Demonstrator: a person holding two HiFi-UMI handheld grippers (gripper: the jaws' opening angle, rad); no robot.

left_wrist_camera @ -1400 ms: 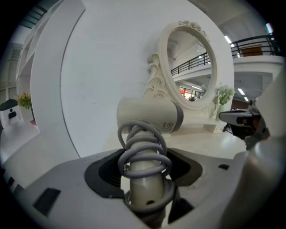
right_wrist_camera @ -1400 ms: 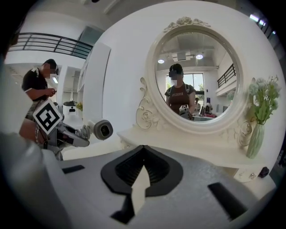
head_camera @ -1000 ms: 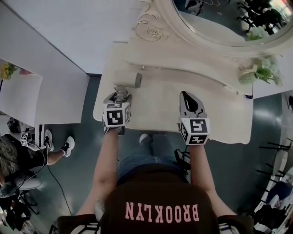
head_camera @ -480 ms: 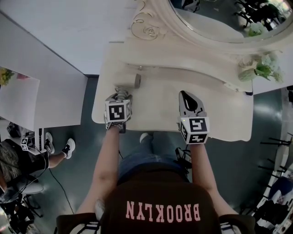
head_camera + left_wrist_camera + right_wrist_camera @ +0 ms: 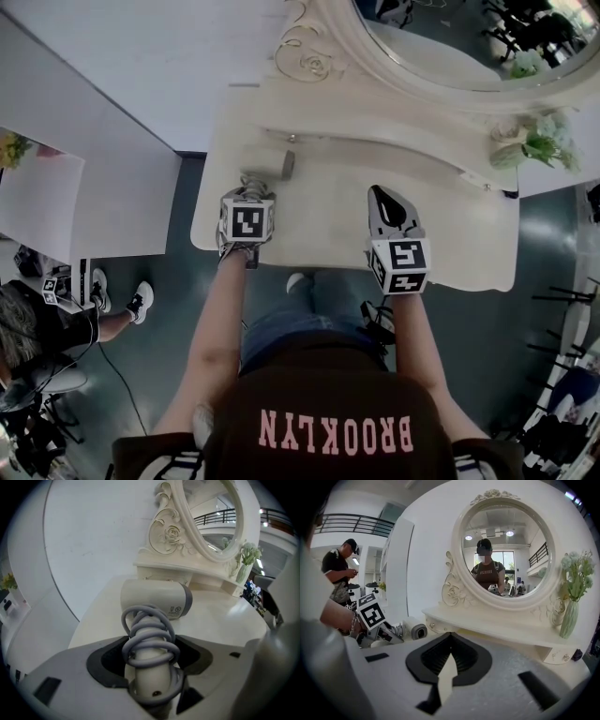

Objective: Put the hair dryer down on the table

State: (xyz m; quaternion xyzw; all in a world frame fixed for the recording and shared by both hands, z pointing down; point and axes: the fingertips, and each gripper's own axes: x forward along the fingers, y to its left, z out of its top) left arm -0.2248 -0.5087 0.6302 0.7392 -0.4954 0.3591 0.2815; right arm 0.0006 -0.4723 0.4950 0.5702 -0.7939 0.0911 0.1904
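A cream hair dryer (image 5: pixel 267 163) with a grey end, its grey cord coiled round the handle, is over the left part of the dressing table (image 5: pixel 450 246). My left gripper (image 5: pixel 250 190) is shut on that handle. In the left gripper view the handle (image 5: pixel 150 660) stands between the black pads (image 5: pixel 105 660), and the barrel (image 5: pixel 157 599) lies crosswise above the cream top; whether it touches the table I cannot tell. My right gripper (image 5: pixel 381 194) hovers over the table's middle front, shut and empty. The right gripper (image 5: pixel 451 635) view shows the dryer (image 5: pixel 415 630) at its left.
An oval mirror (image 5: pixel 450 47) in a carved frame stands at the back on a raised shelf (image 5: pixel 375 122). A vase of pale flowers (image 5: pixel 530 145) is at the back right. A white wall panel (image 5: pixel 94 141) flanks the table's left. A person (image 5: pixel 340 569) stands at the left.
My left gripper with the hair dryer has shifted slightly right and forward over the table. The right gripper has stayed where it was.
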